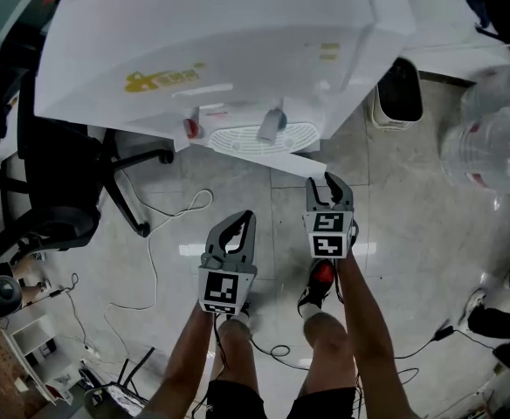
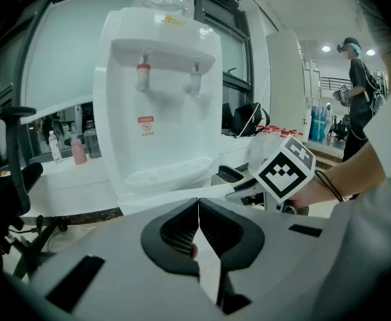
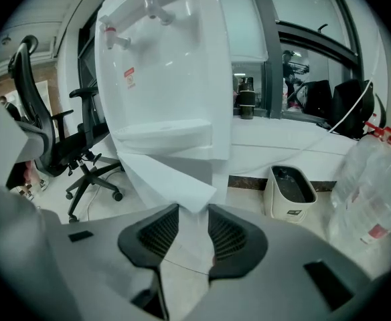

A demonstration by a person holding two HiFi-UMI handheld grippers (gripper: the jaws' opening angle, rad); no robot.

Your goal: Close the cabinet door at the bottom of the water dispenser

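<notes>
Left tongs: our left gripper (image 2: 199, 204) has its ribbed black jaws pressed together, the tips meeting with nothing between them.
Right tongs: our right gripper (image 3: 194, 214) has its jaws spread partway. The free corner of the cabinet door (image 3: 172, 176) reaches into the gap, and we cannot tell whether a pad touches it.
Door: one thin, flat, smooth white panel, swung open at the foot of the water dispenser (image 3: 175, 65).
Dispenser: one glossy white plastic body, two taps (image 2: 142, 77), one slotted drip tray (image 2: 165, 172).
Nearby: one black office chair (image 3: 48, 146), one clear plastic bottle (image 3: 369, 192).
</notes>
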